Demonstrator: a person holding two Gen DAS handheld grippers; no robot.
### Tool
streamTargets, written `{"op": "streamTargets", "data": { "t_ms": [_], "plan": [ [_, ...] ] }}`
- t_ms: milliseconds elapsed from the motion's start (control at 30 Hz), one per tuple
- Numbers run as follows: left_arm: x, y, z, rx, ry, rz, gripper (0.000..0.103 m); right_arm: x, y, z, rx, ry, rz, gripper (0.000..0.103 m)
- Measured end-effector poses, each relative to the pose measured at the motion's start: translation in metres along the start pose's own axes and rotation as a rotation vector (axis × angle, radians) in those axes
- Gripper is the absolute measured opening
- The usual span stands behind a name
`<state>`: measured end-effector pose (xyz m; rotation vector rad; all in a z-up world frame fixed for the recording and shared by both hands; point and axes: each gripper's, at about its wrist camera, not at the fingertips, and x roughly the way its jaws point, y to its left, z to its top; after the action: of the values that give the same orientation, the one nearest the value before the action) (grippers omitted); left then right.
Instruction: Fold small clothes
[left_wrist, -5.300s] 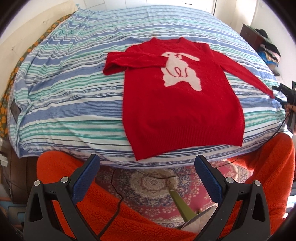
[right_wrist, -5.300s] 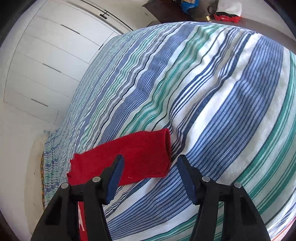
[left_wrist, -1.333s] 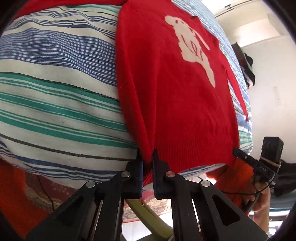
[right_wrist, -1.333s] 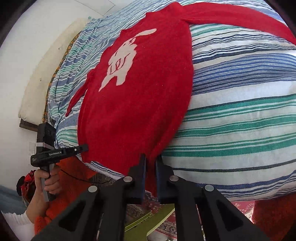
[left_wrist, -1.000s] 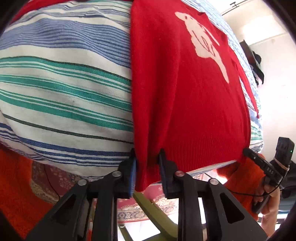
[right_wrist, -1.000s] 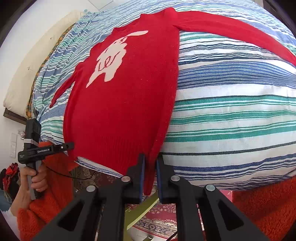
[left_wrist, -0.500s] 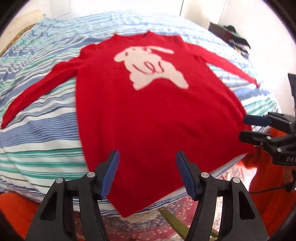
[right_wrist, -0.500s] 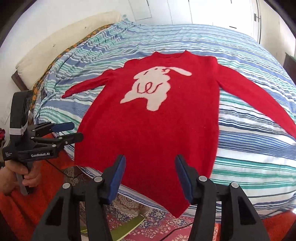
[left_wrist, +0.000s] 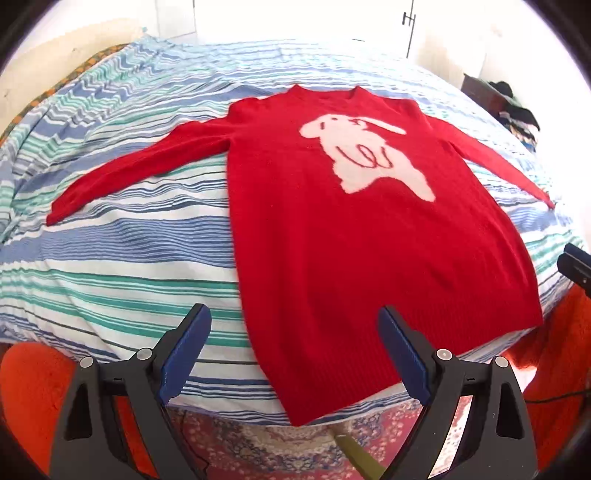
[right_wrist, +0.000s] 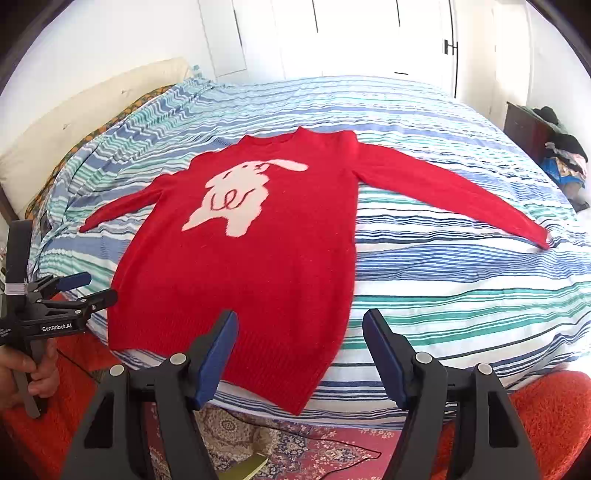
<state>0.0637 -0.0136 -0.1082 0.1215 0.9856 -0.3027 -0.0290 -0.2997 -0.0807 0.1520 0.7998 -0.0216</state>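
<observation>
Left gripper: fingers wide apart, nothing between the blue ribbed pads; jaws have just been opening. Right gripper: fingers likewise apart and empty, jaws have just been opening. Both hang above the near edge of the bed, clear of the cloth.

One red sweater lies flat, face up, on the bed. Long axis runs from the hem at the near edge to the round neckline at the far side. Two sleeves, spread outward and slightly toward the hem. Fabric is a fuzzy knit, hem ribbed; one white rabbit figure on the chest.

Bed cover: woven, with blue, green and white stripes. Below: a patterned rug. One hand grips the left gripper's handle.
</observation>
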Motion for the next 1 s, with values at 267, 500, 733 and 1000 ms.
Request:
{"op": "streamTargets", "data": {
  "t_ms": [267, 500, 733, 1000],
  "plan": [
    [0.008, 0.005, 0.001, -0.009, -0.025, 0.067, 0.092, 0.009, -0.019, -0.004, 0.086, -0.002, -0.057, 0.070],
    [0.011, 0.002, 0.000, 0.011, -0.024, 0.080, 0.092, 0.009, -0.027, -0.009, 0.119, -0.005, -0.106, 0.072],
    [0.003, 0.005, 0.000, 0.001, -0.055, 0.089, 0.092, 0.001, -0.015, -0.007, 0.066, -0.037, -0.133, 0.072],
    [-0.007, 0.010, -0.003, -0.009, -0.064, 0.105, 0.092, -0.013, -0.002, -0.006, 0.011, -0.081, -0.147, 0.072]
  ]
}}
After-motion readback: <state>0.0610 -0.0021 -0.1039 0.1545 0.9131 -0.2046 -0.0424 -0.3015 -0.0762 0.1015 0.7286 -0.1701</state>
